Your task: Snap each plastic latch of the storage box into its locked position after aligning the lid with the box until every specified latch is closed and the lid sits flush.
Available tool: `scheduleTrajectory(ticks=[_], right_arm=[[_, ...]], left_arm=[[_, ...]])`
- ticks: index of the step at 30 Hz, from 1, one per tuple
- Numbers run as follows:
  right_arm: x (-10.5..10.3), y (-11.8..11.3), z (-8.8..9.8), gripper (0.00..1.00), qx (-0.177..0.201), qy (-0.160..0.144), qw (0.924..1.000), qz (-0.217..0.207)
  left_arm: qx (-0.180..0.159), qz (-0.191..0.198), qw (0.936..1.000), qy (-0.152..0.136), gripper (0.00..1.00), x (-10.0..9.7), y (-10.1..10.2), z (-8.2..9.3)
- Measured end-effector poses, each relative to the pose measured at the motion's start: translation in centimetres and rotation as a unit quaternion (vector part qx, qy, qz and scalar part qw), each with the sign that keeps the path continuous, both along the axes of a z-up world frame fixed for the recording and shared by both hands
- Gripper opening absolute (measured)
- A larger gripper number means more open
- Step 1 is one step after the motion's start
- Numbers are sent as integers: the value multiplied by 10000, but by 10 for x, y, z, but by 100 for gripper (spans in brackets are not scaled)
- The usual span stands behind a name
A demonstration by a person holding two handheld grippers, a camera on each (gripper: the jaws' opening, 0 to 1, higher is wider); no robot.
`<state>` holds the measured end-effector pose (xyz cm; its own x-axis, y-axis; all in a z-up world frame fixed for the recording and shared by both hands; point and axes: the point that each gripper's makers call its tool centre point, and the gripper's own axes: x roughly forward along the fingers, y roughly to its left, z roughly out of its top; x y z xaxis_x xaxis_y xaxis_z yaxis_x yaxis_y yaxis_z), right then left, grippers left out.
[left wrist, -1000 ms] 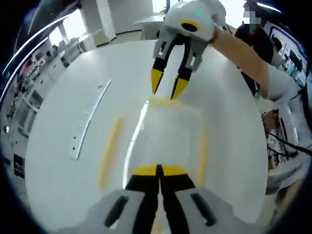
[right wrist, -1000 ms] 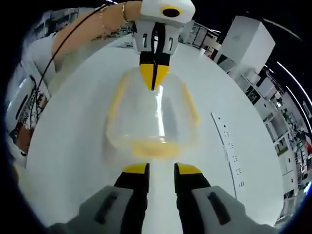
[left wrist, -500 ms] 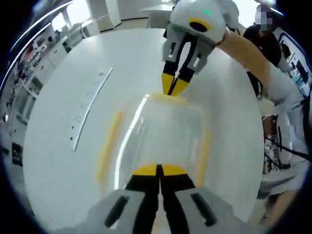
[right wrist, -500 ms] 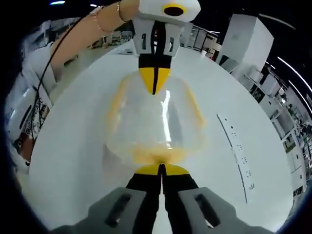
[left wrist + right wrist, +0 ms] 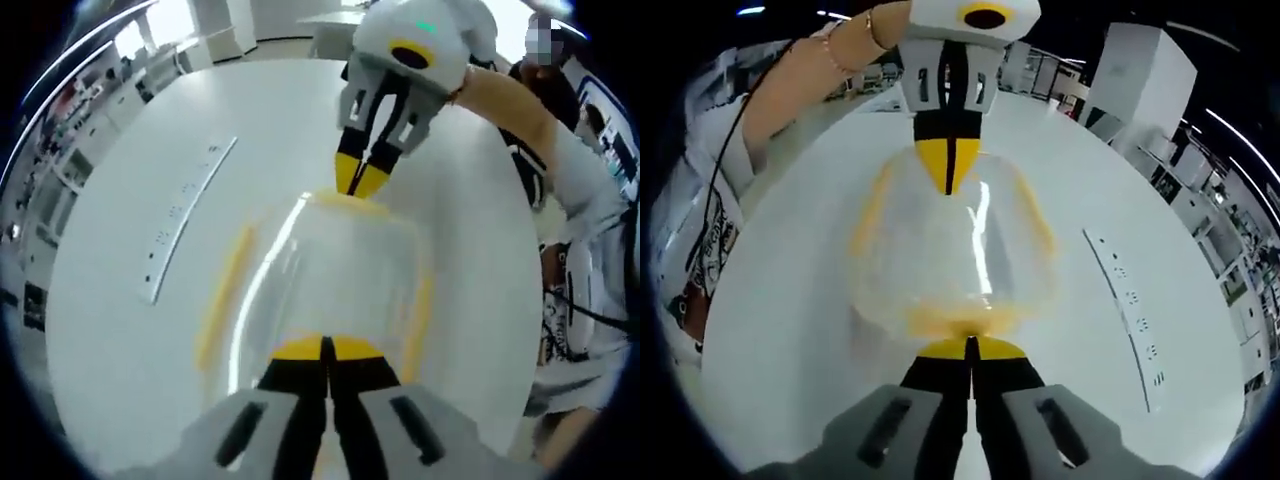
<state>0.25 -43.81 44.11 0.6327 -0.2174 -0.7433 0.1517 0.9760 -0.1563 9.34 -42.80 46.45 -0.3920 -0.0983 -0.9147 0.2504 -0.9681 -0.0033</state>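
Storage box [image 5: 335, 275], clear with yellow latches along its edges, sits on a round white table [image 5: 130, 160] in the left gripper view; the left gripper [image 5: 325, 350] has its yellow-tipped jaws pressed together at the box's near end, and whether they pinch the latch there cannot be told. The right gripper [image 5: 360, 180] comes in from the far side, tips together at the yellow far latch [image 5: 345, 203]. A white power strip [image 5: 185, 230] lies beside the box. In the right gripper view the box [image 5: 955, 250] lies between both grippers: right gripper [image 5: 968, 350] with jaws together at the near yellow edge, left gripper [image 5: 948, 170] likewise closed at the far end, power strip [image 5: 1125, 310] to one side.
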Motion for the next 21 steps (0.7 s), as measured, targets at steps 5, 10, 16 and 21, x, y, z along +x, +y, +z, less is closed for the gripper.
scheduleTrajectory(ticks=[5, 10, 16, 21], right_arm=[[15, 17, -18, 0, 308, 100, 9987, 393], [4, -2, -5, 0, 157, 56, 9998, 74], [7, 4, -13, 0, 108, 228, 9995, 189], [8, 1, -12, 0, -106, 344, 9992, 192]], left_arm=[[0, 34, 10000, -36, 0, -1, 0, 4], [-13, -20, 10000, 5, 0, 2, -8, 2], [58, -64, 9999, -76, 0, -1, -6, 0], [124, 91, 9996, -232, 0, 0, -8, 0]])
